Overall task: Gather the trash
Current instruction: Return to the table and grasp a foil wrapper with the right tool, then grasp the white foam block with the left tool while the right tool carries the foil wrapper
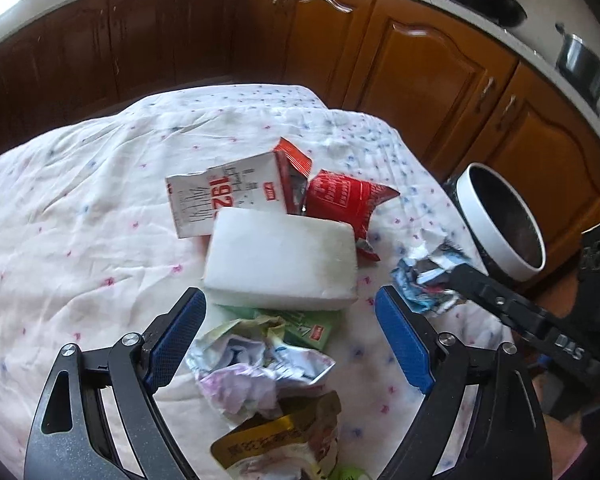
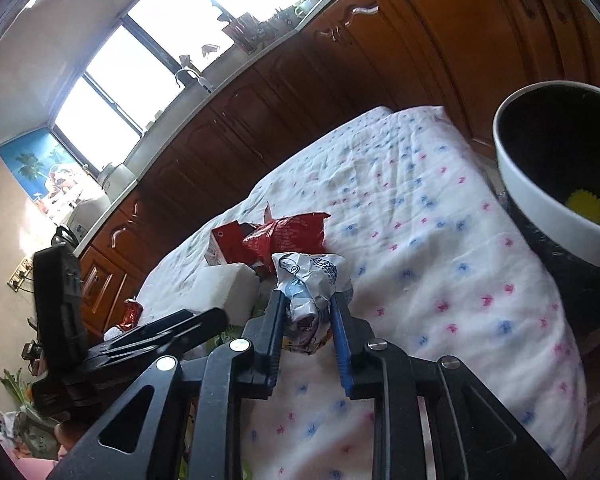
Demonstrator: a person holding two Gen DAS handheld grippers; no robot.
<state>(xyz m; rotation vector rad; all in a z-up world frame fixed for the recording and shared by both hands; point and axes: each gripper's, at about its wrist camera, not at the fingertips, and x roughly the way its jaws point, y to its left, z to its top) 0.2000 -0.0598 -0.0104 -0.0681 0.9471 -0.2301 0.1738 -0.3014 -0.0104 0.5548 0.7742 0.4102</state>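
Trash lies on a table under a white dotted cloth (image 1: 80,208). My left gripper (image 1: 290,304) is open above a crumpled pastel wrapper (image 1: 256,364), with a white foam block (image 1: 280,258) just beyond its fingertips. A white-and-red carton (image 1: 224,198) and a red snack bag (image 1: 344,200) lie behind the block. My right gripper (image 2: 306,298) is shut on a crumpled white-and-blue wrapper (image 2: 310,280), held low over the cloth; it also shows in the left wrist view (image 1: 428,280). The bin (image 2: 560,184), white-rimmed with a dark inside, stands off the table's right edge.
A gold-and-green pouch (image 1: 276,444) lies close under my left gripper. A green flat packet (image 1: 308,326) sticks out from under the foam block. Brown kitchen cabinets (image 1: 420,68) run behind the table. The bin also shows in the left wrist view (image 1: 500,220).
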